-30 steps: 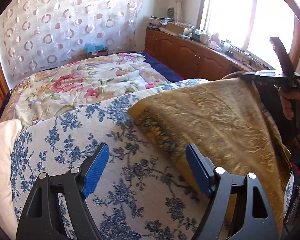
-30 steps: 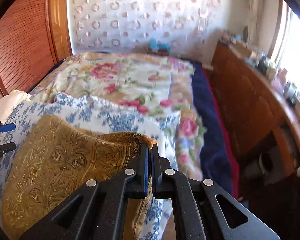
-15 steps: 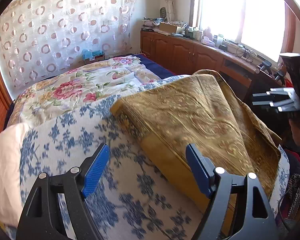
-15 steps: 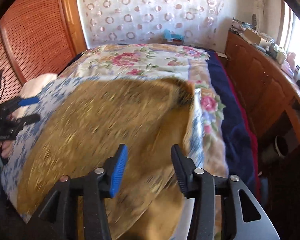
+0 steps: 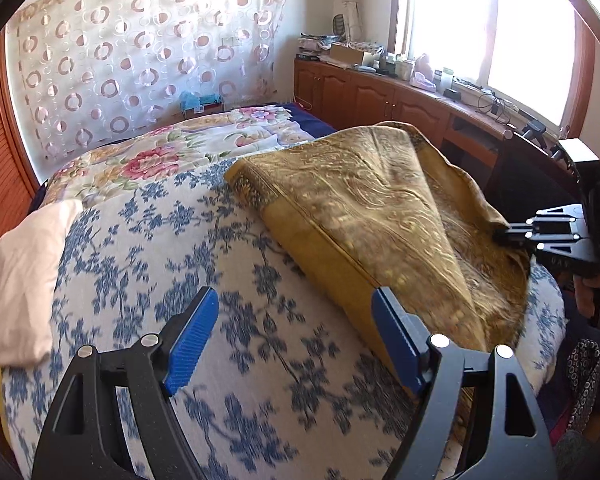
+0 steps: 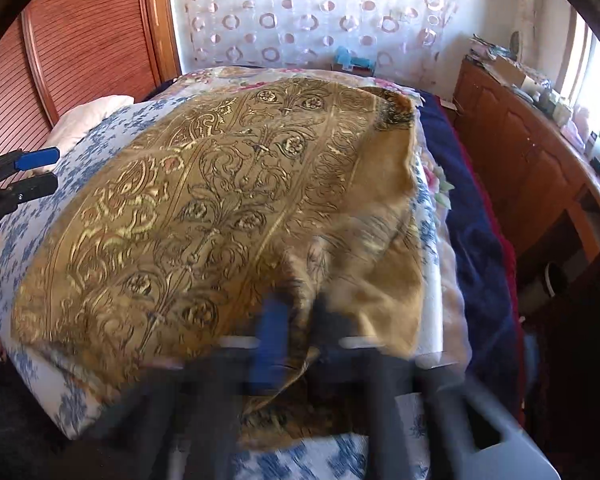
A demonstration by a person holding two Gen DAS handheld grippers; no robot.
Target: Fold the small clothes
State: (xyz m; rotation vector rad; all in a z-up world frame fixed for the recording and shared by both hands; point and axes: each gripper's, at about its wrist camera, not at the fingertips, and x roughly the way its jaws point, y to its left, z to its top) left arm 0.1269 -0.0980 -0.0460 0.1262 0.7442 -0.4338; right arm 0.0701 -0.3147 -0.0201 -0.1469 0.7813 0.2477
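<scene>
Comparing: one second back the right tool pinched a corner of the gold cloth point(image 6: 204, 216) and held it high; half a second back its jaws stood apart with the cloth dropping; now the cloth lies mostly spread.
Cloth position: on the blue-flowered bedspread point(image 5: 204, 264), toward 2 o'clock in the left wrist view; its 3 o'clock side is doubled over into a loose flap, near edge wrinkled.
Meaning for task: judged as a lay-down finished and a fresh grip starting, so the real fold is not yet made.
Right tool point(image 6: 296, 332): blurred by motion at 6 o'clock in its own view; pads look narrow, with the cloth's near edge between or just at them. From the left view it point(image 5: 508, 236) meets the cloth's 3 o'clock edge. Whether it has clamped, I cannot tell.
Left tool point(image 5: 296, 330): jaws wide, holding nothing; it hovers over the bedspread, right pad just beside the cloth's near border, contact unclear.
Other: white cloth point(image 5: 24, 276) at 9 o'clock, apart.
</scene>
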